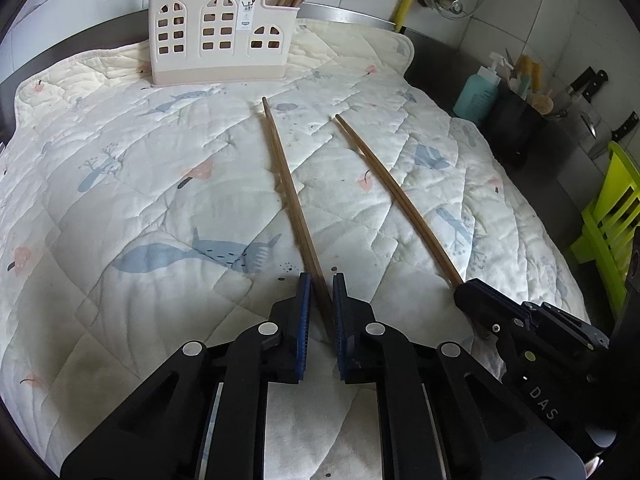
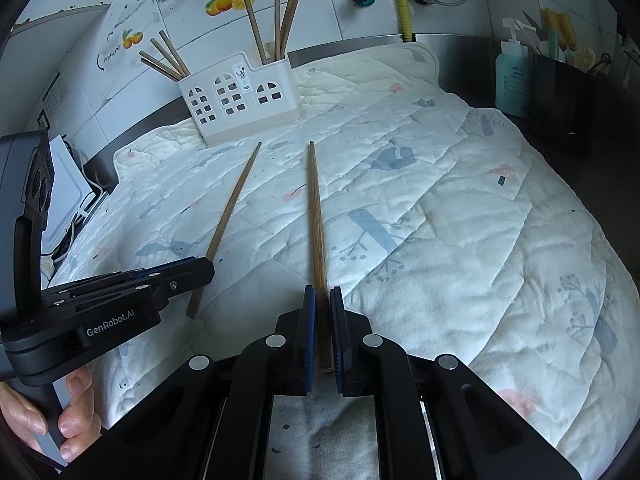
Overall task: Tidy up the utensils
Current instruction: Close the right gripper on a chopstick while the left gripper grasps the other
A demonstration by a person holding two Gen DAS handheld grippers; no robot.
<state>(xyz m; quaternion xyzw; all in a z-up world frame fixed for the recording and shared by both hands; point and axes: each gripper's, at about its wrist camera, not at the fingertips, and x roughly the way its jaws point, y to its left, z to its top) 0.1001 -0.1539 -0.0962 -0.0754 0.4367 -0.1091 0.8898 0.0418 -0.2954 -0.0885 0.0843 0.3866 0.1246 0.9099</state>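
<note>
Two wooden chopsticks lie on a quilted mat [image 1: 120,160] with their thin ends toward a cream utensil holder [image 1: 216,40] [image 2: 240,96] that has several chopsticks standing in it. My left gripper [image 1: 322,280] [image 2: 204,266] is shut on the thick end of the left chopstick [image 1: 288,188] [image 2: 232,204], which crosses its blue pads at a slant. My right gripper [image 2: 322,292] [image 1: 464,286] is shut on the thick end of the right chopstick [image 2: 316,220] [image 1: 392,188]. Both chopsticks still rest on the mat [image 2: 460,220].
A teal pump bottle [image 1: 478,94] [image 2: 512,80] and a black tool caddy [image 1: 516,120] [image 2: 560,100] stand at the right, with knives [image 1: 588,84] and a green rack [image 1: 612,208] beyond. Tiled wall with pipes runs behind the holder. A hand [image 2: 72,420] grips the left handle.
</note>
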